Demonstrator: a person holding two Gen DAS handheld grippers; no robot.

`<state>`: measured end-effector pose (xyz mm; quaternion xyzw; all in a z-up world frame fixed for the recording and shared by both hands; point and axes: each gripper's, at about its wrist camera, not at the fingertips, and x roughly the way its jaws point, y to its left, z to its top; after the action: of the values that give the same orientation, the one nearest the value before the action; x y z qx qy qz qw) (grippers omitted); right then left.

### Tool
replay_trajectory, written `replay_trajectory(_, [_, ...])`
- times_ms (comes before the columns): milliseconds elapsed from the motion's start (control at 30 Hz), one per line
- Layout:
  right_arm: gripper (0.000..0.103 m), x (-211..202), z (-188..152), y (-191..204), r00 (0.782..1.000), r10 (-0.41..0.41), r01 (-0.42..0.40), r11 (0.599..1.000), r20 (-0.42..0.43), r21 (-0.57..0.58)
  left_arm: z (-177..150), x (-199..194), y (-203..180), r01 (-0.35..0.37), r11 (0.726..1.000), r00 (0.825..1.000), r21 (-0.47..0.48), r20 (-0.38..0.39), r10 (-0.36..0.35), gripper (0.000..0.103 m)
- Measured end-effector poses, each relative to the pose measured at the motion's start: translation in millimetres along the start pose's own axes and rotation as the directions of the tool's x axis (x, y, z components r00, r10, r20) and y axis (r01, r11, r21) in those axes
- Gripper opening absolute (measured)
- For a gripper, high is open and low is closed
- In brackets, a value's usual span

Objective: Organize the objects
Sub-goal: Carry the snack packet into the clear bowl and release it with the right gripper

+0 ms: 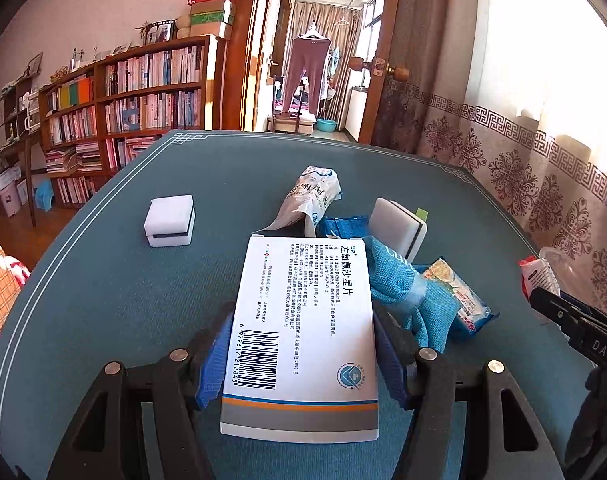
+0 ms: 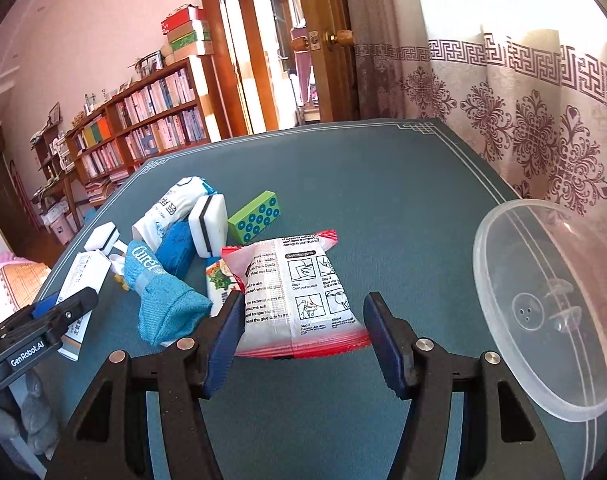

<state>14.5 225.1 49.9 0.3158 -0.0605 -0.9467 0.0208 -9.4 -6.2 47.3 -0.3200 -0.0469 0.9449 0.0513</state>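
Sunlit room with bookshelves along the upper left wall, a patterned curtain on the right, and a dark teal desk (image 2: 383, 168) filling the middle of both views.

Sorting looks barely begun. A clear plastic container (image 2: 551, 312) at the right edge of the right wrist view appears empty, and most items lie in a loose pile on the desk at left centre of that view: a blue cloth pouch (image 2: 163, 300), a white sponge block with a dark stripe (image 2: 211, 220), a white printed bag (image 2: 171, 208), a blue packet (image 2: 179, 252), and a green block with blue dots (image 2: 255, 216) just beside them. A second white sponge block (image 1: 169, 220) sits apart, at left centre of the left wrist view. Judging by this, nearly everything has yet to be put away.

Left tool (image 1: 299, 344): half open, its blue pads pressed against both long sides of a white medicine box (image 1: 303, 320), which it grips at bottom centre of its own view. The box reaches forward to the edge of the pile.

Right tool (image 2: 299, 340): roughly half open, with a red-edged white sachet (image 2: 299, 292) printed with instruction drawings between its jaws at lower centre of its view. The left pad touches the sachet's edge; a gap shows beside the right pad, so a firm grip cannot be confirmed. The sachet's far end overlaps a snack packet (image 2: 219, 284).
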Motion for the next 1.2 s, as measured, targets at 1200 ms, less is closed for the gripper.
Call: replay_trajectory(1200, [0.062,-46,-20,-180,0.938,-0.345,0.337,0.909,-0.010,0.243,9,7,-196,0.259,0.936,0.965,0.238,-0.110,-0.240,0.067])
